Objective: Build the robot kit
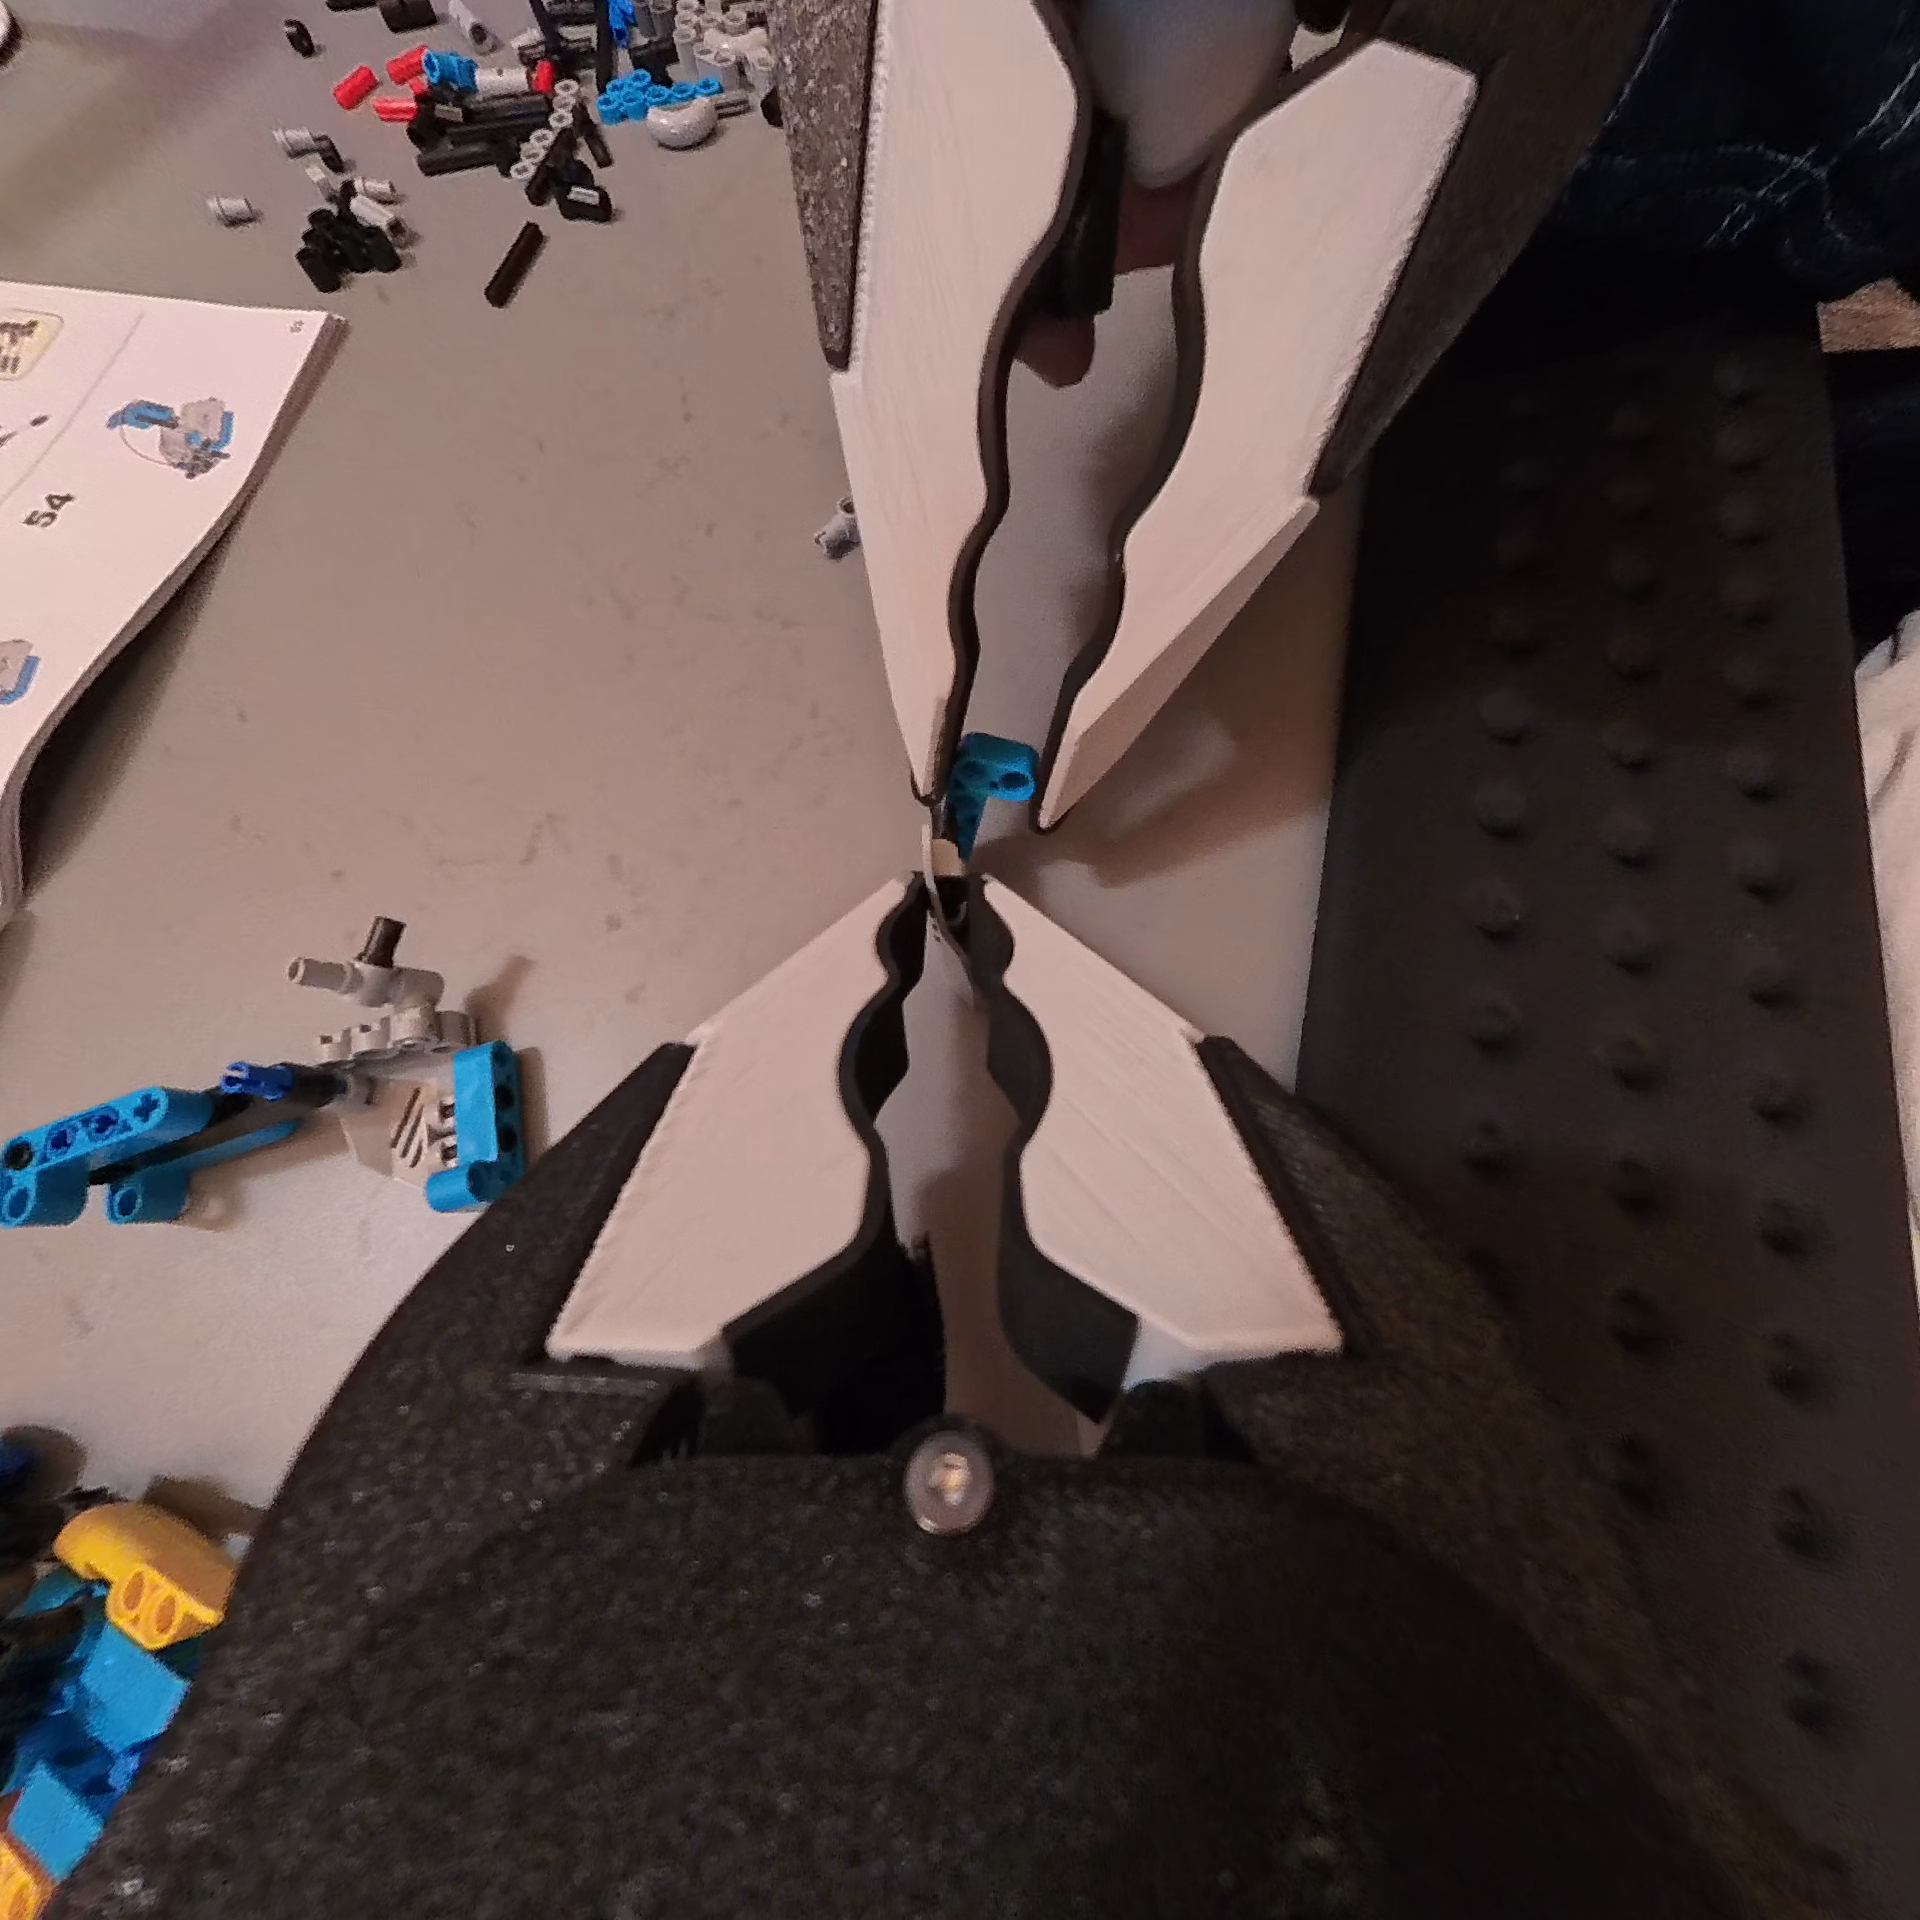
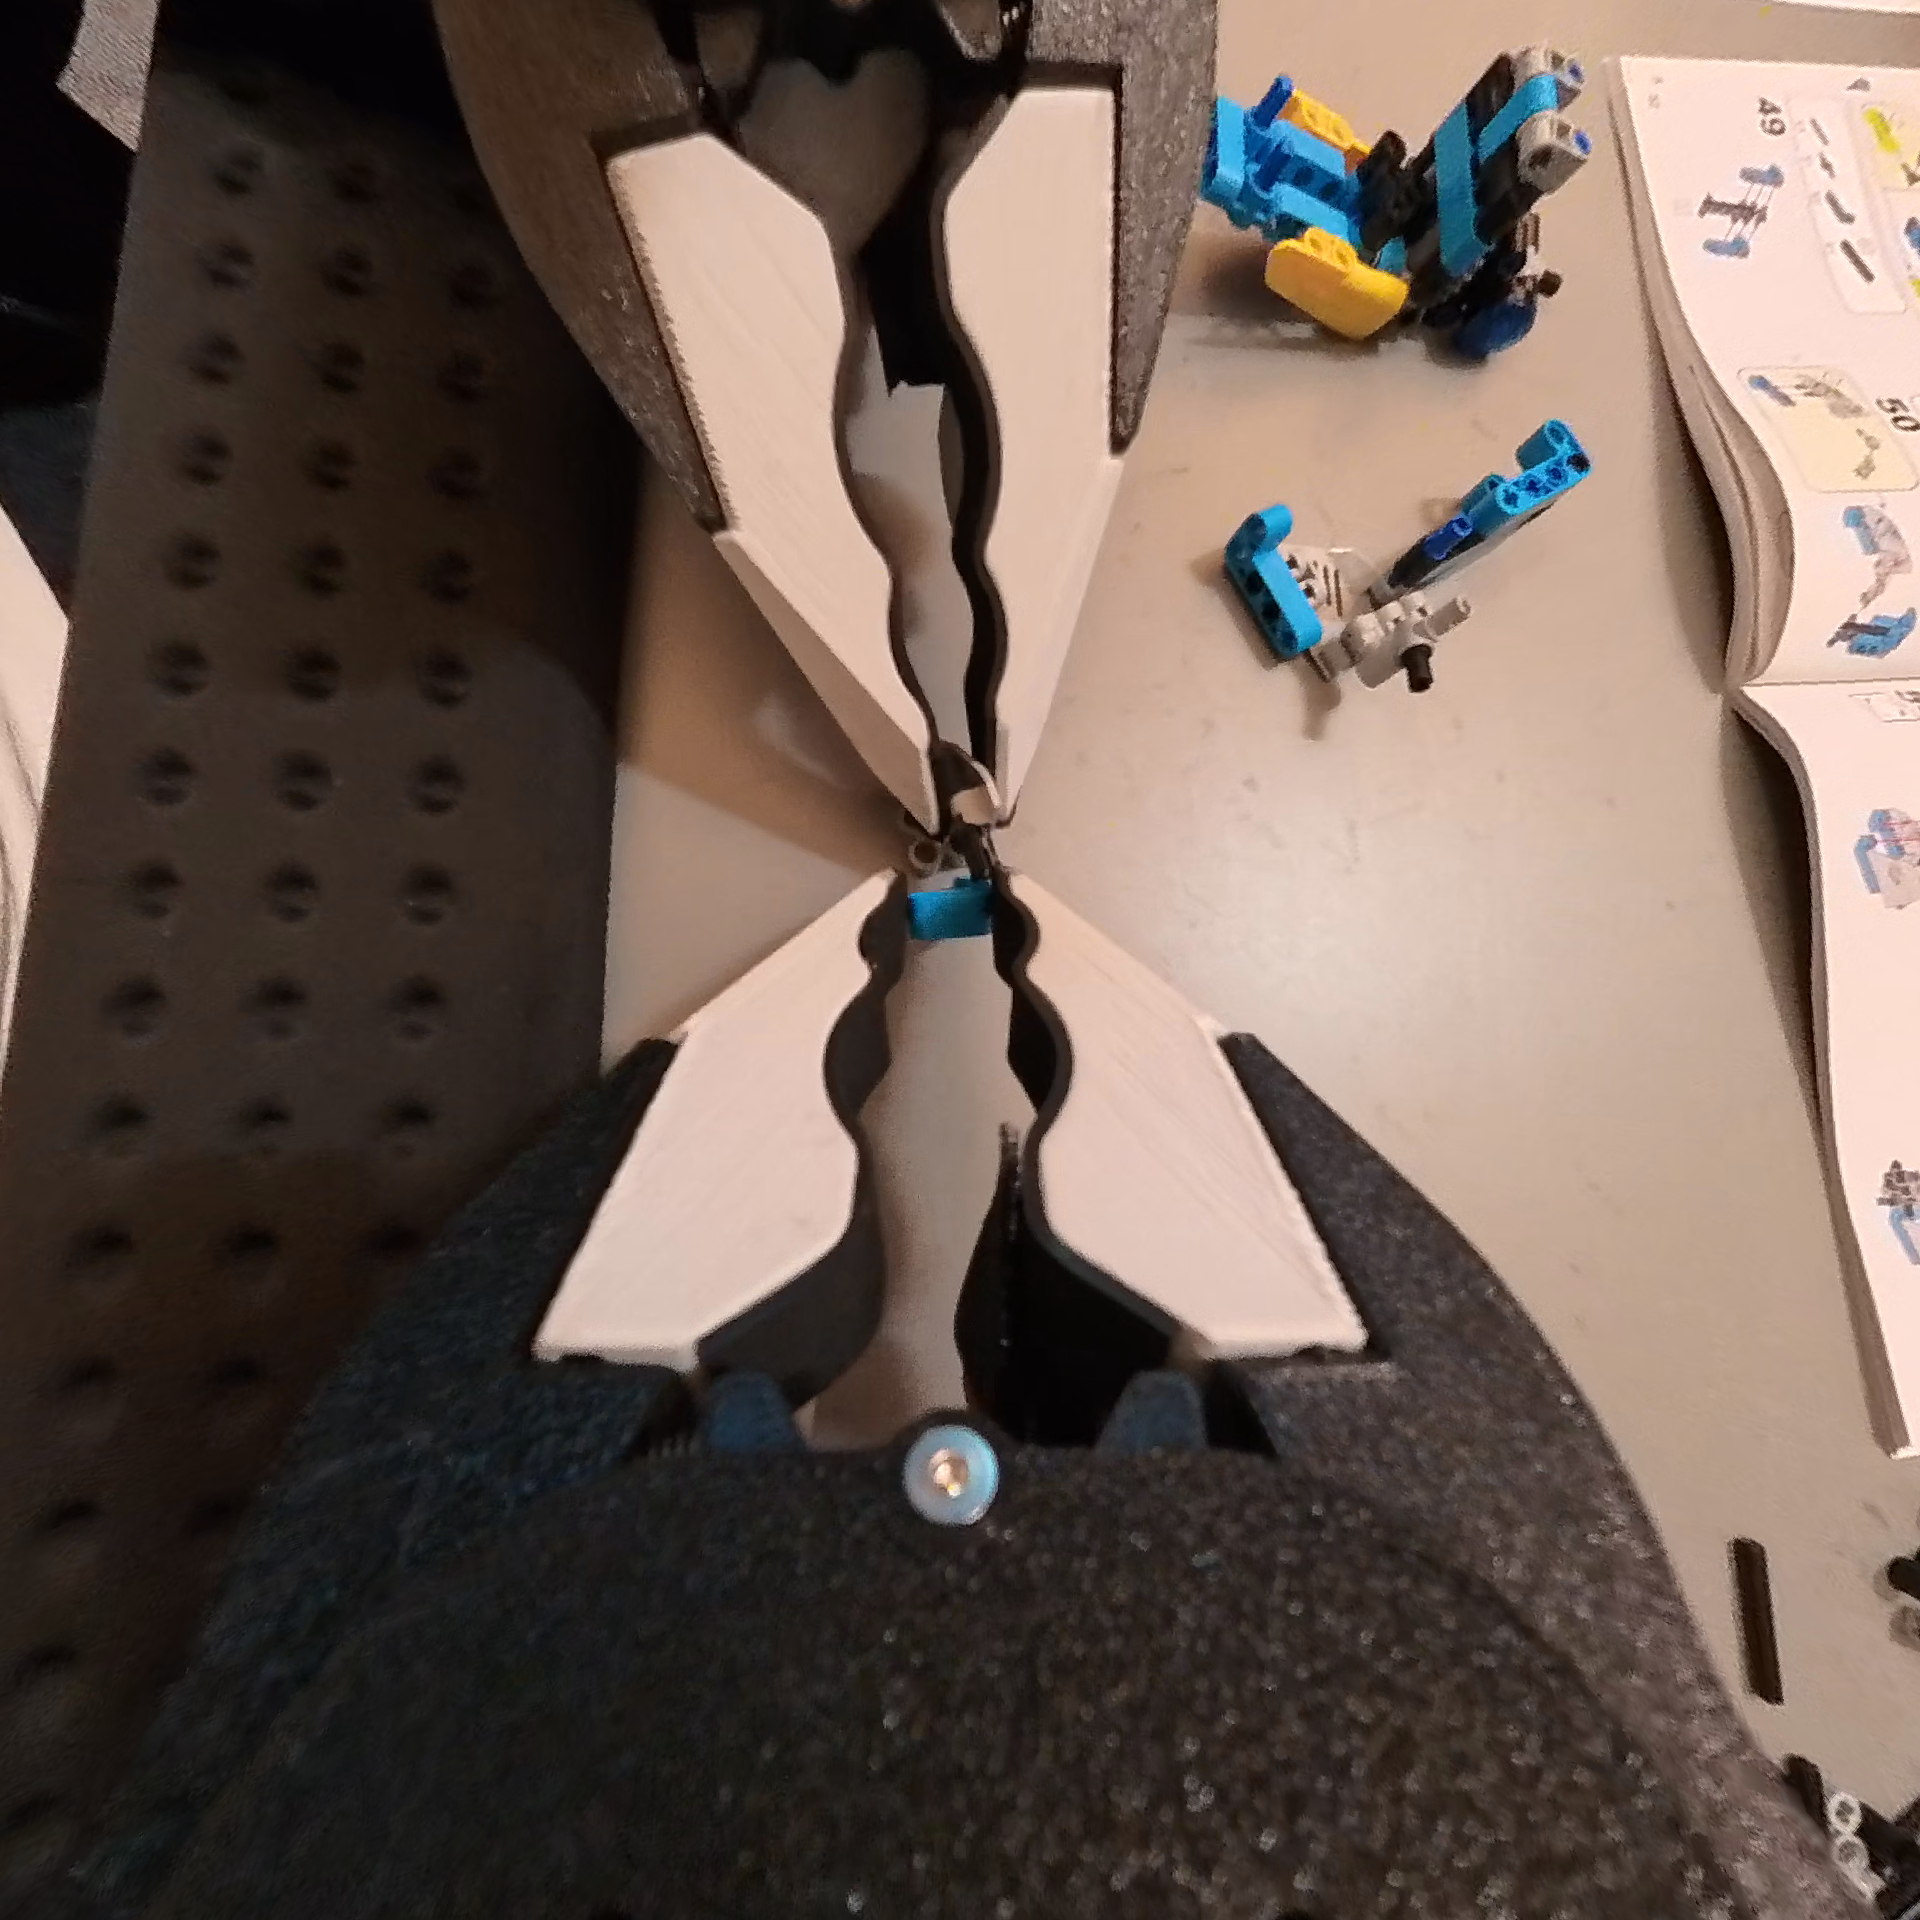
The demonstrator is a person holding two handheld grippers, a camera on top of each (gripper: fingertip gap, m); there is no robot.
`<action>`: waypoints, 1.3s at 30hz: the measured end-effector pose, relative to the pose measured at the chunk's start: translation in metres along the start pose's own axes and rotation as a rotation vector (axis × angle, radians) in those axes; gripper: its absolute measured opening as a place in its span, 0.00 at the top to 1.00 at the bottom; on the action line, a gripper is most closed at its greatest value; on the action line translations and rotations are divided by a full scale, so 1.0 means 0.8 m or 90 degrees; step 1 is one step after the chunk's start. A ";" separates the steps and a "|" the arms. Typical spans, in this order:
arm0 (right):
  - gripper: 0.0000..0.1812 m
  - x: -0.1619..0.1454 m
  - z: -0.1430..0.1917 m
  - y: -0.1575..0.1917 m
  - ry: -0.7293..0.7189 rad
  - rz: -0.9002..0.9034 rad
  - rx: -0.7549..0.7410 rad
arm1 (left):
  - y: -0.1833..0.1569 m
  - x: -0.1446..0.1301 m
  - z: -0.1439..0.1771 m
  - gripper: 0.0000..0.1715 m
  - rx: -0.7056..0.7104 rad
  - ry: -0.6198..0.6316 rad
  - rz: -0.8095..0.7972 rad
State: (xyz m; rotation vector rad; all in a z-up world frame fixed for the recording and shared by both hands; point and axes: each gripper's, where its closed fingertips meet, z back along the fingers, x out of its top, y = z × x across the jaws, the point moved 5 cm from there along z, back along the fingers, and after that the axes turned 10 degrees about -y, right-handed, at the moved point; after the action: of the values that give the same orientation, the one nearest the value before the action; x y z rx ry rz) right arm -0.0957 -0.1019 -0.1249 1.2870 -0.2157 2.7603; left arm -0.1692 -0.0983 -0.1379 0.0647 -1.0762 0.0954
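Left claw (image 1: 948, 883) pinching small piece, right claw (image 2: 951, 883) gripping blue beam (image 2: 945, 912)

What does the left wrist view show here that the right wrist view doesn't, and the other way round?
Only the left wrist view: a scatter of loose black, red and grey pieces far off on the table.
Only the right wrist view: the blue, yellow and black model whole; the left shows just a corner.
Both: the right gripper shut on the blue angled piece, tip to tip with the left gripper gripping a small white part; the grey-and-blue subassembly; the open instruction booklet.
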 end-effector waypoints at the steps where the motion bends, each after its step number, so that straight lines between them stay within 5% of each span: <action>1: 0.92 -0.001 -0.001 0.000 0.002 0.005 -0.002 | 0.000 0.000 0.000 0.96 0.000 0.001 0.002; 9: 0.92 -0.013 0.040 -0.002 0.128 -0.003 -0.001 | 0.004 -0.002 0.004 0.96 0.019 -0.002 -0.003; 14: 0.91 -0.043 0.109 0.005 0.397 -0.044 0.009 | 0.002 -0.002 0.004 0.96 0.019 -0.003 -0.009; 18: 0.91 -0.081 0.120 0.010 0.587 -0.090 0.034 | 0.002 -0.002 0.005 0.96 0.022 -0.002 -0.009; 26: 0.92 -0.092 0.083 0.018 0.538 -0.072 0.079 | 0.005 -0.005 0.010 0.96 0.029 -0.007 0.003; 30: 0.80 -0.092 0.096 0.021 0.474 -0.084 0.044 | 0.004 -0.006 0.010 0.96 0.027 -0.002 0.001; 39: 0.90 -0.098 0.119 0.020 0.331 -0.053 -0.057 | 0.004 -0.007 0.011 0.96 0.025 -0.002 0.007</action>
State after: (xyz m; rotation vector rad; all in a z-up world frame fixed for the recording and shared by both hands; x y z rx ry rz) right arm 0.0244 -0.1351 -0.1257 0.5117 -0.2312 2.8530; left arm -0.1800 -0.0961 -0.1389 0.0949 -1.0781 0.1265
